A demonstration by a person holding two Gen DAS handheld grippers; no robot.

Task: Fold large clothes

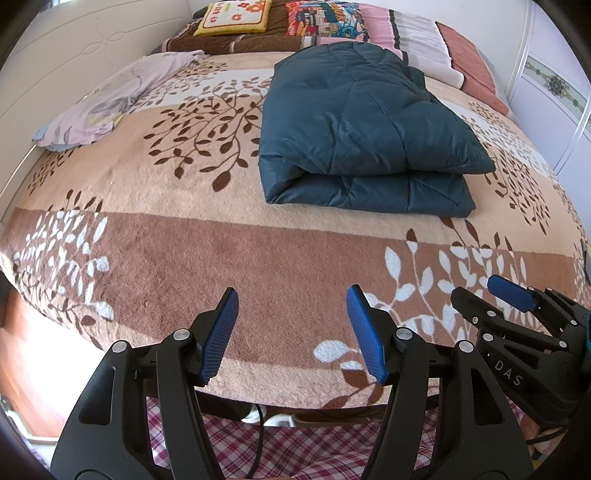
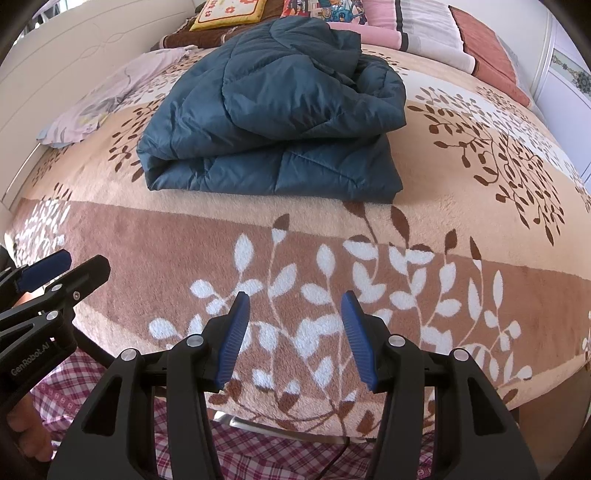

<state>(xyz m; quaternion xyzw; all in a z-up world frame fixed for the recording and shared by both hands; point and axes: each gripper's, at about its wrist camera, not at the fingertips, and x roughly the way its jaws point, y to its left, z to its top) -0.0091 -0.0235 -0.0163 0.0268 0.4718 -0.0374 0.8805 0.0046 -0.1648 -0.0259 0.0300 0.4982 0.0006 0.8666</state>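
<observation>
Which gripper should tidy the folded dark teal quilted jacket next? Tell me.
Probably the right gripper: the dark teal quilted jacket lies almost straight ahead of it, whereas it sits right of the left gripper. Both are open, empty, and back near the bed's edge.

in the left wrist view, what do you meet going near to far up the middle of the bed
left gripper → brown band of the leaf-pattern blanket → folded dark teal quilted jacket → cartoon-print pillow

Dark teal quilted jacket (image 1: 364, 129), puffy and slightly shiny, folded into a thick rectangular bundle of stacked layers. Lying flat on the bed, right of its middle, rounded fold edge facing the cameras, looser rumpled fabric bunched at the far end toward the pillows.
</observation>
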